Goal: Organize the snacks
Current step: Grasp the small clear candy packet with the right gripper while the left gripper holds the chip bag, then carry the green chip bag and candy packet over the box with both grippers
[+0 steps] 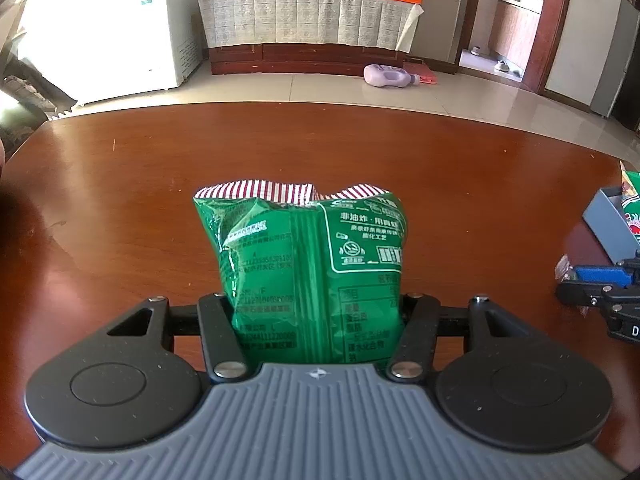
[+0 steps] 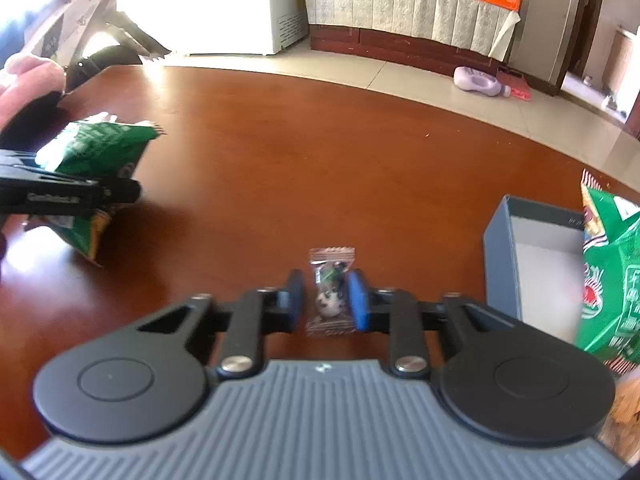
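The left gripper is clamped on a green snack bag with a red-and-white striped top edge, holding it upright above the reddish-brown wooden table. The right gripper has its blue pads closed against a small clear-wrapped candy that lies on the table right in front of it. To the right stands an open grey box, with a second green snack bag leaning at its far right side.
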